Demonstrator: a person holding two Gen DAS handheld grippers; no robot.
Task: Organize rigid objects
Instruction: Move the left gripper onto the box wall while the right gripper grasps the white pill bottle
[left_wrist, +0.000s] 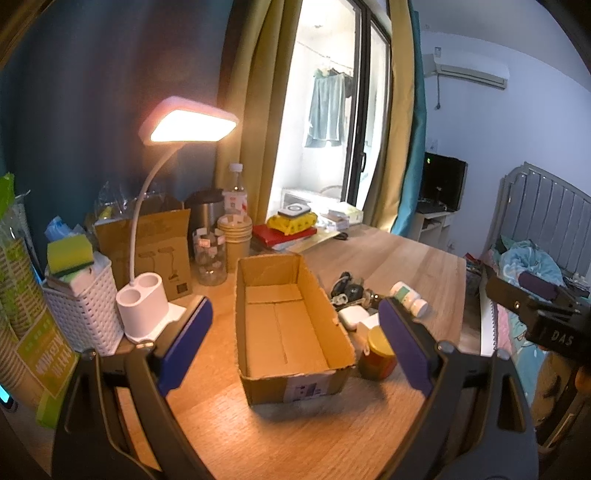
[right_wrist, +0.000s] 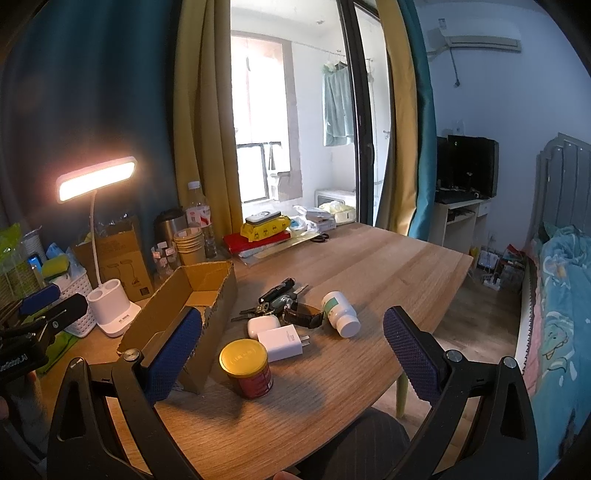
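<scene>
1. The left gripper (left_wrist: 295, 332) hangs over the wooden table (left_wrist: 406, 266) with its blue-padded jaws spread wide and nothing between them; the open cardboard box (left_wrist: 288, 321) lies straight ahead, framed between the two fingers.
2. The box holds nothing visible inside; its flaps stand up at the far end.
3. The right gripper (right_wrist: 291, 350) is likewise spread apart and holds nothing. Between its fingers sits a red jar with a gold lid (right_wrist: 246, 367), upright and nearest to the gripper.
4. Just beyond the jar lie a white charger plug (right_wrist: 282, 341) and a white earbud case (right_wrist: 263, 325), close together.
5. A white pill bottle with a green label (right_wrist: 340, 313) lies on its side to the right of them, beside a dark watch (right_wrist: 304, 316).
6. A bunch of keys (right_wrist: 275, 297) lies farther back, near the box's right wall.
7. A lit desk lamp (right_wrist: 96, 177) stands left of the box.
</scene>
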